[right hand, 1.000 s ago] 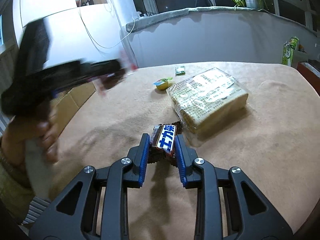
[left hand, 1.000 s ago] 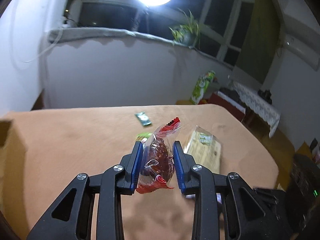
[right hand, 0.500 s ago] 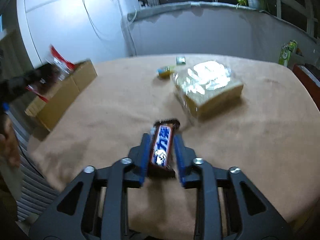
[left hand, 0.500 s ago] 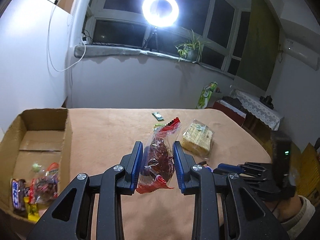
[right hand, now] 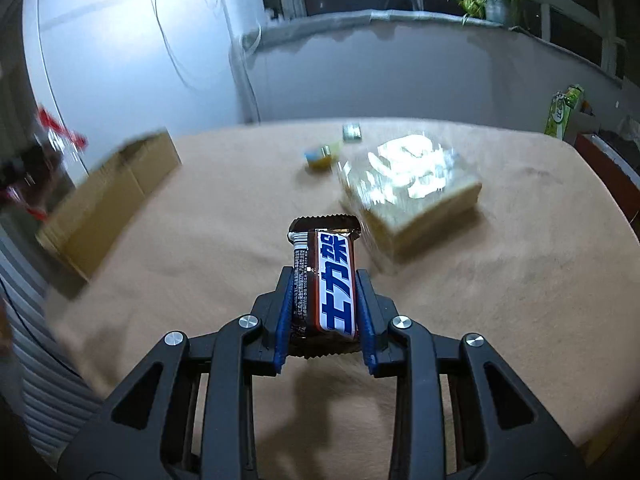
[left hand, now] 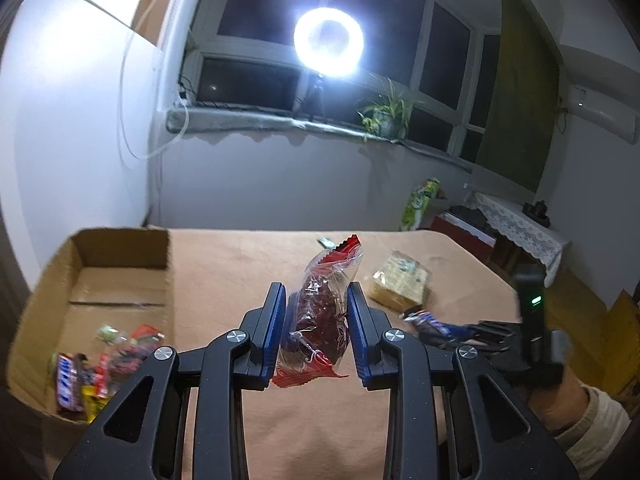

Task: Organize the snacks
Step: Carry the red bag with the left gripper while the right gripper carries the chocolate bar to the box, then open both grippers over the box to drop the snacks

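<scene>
The tan surface (right hand: 520, 288) carries an open cardboard box (left hand: 120, 280) at nine o'clock, snacks inside. The left tool (left hand: 316, 312) grasps a clear dried-fruit packet (left hand: 320, 312). The right tool (right hand: 324, 300), having just closed, clamps a chocolate bar (right hand: 332, 280).

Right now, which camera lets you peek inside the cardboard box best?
The left wrist view: the cardboard box shows its open top, with wrapped snacks piled in the near corner. The right wrist view shows only its blurred outer side, nothing of the inside.
</scene>
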`<state>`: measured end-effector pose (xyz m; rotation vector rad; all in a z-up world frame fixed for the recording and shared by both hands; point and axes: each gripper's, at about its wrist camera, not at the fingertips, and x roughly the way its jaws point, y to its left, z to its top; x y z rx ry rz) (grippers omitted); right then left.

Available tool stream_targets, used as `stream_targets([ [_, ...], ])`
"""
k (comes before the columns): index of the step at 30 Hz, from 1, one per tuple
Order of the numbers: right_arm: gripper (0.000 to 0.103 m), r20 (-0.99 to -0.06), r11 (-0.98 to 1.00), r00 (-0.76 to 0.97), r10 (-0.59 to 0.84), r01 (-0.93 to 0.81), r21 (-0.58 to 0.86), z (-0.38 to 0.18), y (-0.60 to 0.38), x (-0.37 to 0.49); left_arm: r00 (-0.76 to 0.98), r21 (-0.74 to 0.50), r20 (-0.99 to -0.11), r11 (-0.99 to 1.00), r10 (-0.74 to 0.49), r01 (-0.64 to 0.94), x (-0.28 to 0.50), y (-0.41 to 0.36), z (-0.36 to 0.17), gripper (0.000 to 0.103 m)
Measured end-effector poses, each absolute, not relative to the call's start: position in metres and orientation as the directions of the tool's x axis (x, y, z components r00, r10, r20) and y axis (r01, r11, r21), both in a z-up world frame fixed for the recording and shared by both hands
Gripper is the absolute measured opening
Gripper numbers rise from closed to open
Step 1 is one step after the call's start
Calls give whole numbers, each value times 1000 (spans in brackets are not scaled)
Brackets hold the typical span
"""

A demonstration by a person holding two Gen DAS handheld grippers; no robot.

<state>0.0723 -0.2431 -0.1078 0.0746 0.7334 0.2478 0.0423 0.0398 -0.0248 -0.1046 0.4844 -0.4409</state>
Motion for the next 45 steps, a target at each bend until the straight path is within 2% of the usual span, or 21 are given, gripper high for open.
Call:
stream_targets([
  [6, 29, -562, 957, 775, 288, -247, 150, -64, -218, 68, 836, -142, -421, 936, -351, 321, 38, 58, -14, 29],
  [13, 29, -516, 925, 773, 369, -356, 128, -37, -162, 76, 875, -98, -414, 968, -253, 233, 30, 86, -7, 29],
  [24, 30, -524, 832, 679, 514, -545, 109, -38, -36, 103, 893, -125, -426, 987, -150, 106, 31, 148, -21, 29],
  [32, 30, -539, 760, 606, 586, -641, 105, -50, 38, 129, 857, -152, -501, 987, -119, 49, 50, 179, -54, 29],
  [37, 32, -553, 720, 560, 617, -685, 110, -61, 64, 149, 811, -185, -567, 982, -144, 45, 65, 182, -81, 31],
  [38, 34, -576, 706, 535, 618, -699, 109, -68, 71, 155, 797, -187, -584, 981, -151, 49, 69, 180, -87, 36],
  [39, 36, -590, 710, 532, 607, -697, 102, -72, 71, 159, 791, -185, -595, 982, -144, 40, 72, 178, -90, 53],
  [41, 38, -582, 724, 550, 599, -682, 101, -76, 65, 159, 793, -195, -591, 980, -145, 34, 70, 178, -93, 61],
  [43, 44, -563, 734, 567, 601, -671, 107, -79, 51, 153, 798, -186, -587, 982, -134, 28, 65, 177, -89, 72],
  [44, 44, -561, 743, 577, 594, -661, 107, -80, 45, 151, 808, -184, -577, 983, -118, 12, 61, 178, -86, 80],
  [45, 44, -560, 752, 585, 587, -651, 107, -81, 36, 148, 818, -191, -564, 982, -114, 5, 58, 179, -83, 81],
])
